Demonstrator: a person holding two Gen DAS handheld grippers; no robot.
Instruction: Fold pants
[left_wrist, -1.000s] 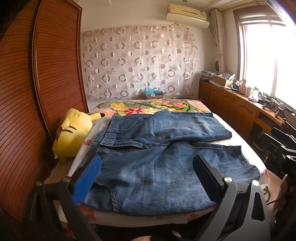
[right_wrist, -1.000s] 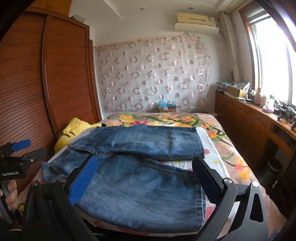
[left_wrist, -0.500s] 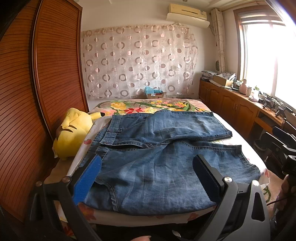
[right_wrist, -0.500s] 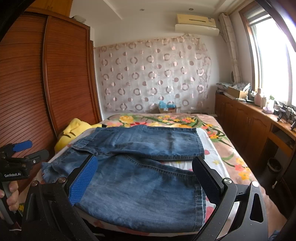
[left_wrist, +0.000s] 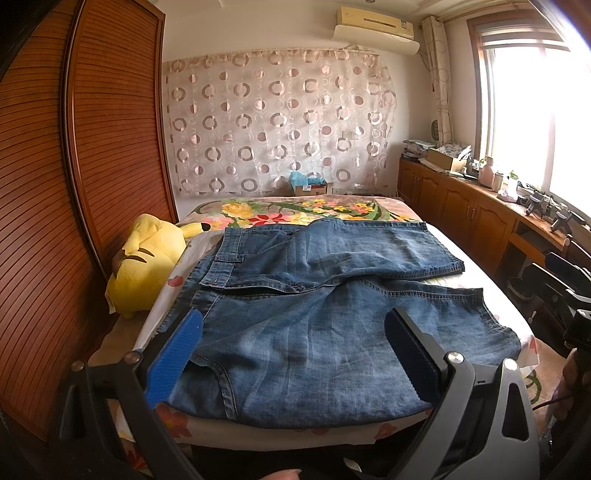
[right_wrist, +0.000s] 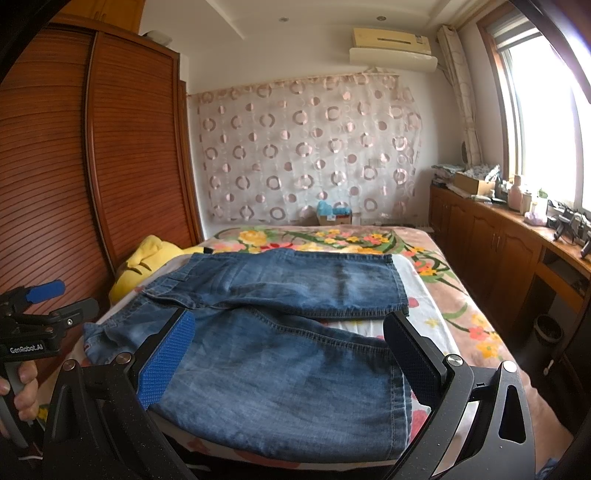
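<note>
A pair of blue denim pants (left_wrist: 314, 317) lies spread flat on the bed, waistband to the left, both legs running to the right. It also shows in the right wrist view (right_wrist: 280, 354). My left gripper (left_wrist: 295, 325) is open and empty, held above the bed's near edge over the near leg. My right gripper (right_wrist: 288, 336) is open and empty, over the near leg's hem end. The left gripper also shows at the left edge of the right wrist view (right_wrist: 40, 314), held in a hand.
A yellow plush toy (left_wrist: 147, 266) lies at the bed's left side against a wooden wardrobe (left_wrist: 74, 184). A flowered bedsheet (left_wrist: 295, 212) covers the bed. Wooden cabinets (left_wrist: 472, 206) with clutter run along the right wall under the window.
Both grippers have shifted slightly; the views moved a little. The pants have not moved.
</note>
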